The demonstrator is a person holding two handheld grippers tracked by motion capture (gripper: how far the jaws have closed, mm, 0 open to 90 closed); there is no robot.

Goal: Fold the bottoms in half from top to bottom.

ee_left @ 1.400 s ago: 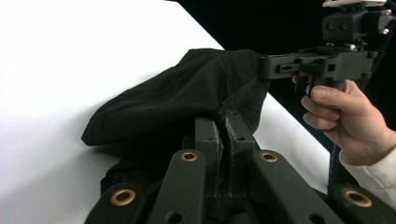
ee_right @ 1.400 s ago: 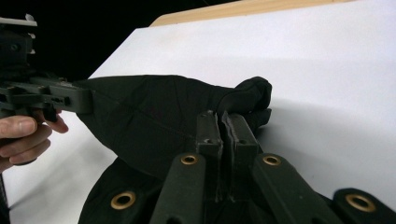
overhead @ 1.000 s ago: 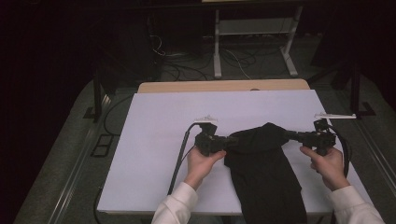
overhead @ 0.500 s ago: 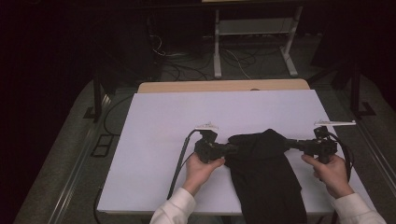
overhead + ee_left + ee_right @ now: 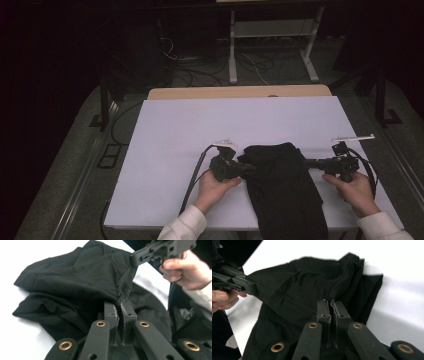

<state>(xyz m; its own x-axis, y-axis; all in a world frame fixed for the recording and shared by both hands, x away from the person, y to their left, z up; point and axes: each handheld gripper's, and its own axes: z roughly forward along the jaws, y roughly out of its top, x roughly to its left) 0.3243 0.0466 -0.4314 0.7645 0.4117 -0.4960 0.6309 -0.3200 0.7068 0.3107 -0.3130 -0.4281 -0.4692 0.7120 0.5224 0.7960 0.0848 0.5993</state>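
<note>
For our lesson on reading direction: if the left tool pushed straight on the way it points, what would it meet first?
The left tool points across the table toward the right tool. It is already shut on the black garment, so more of that cloth comes first, then probably the right tool, though depth is unclear.

Black garment (image 5: pixel 282 187), crumpled, stretched between both sides, on the white table's near edge, lower part hanging off

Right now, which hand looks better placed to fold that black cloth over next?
Probably the left. Both grippers are shut on the black garment, but the left gripper has open white table beside it, while the right gripper sits near the table's right edge.
</note>
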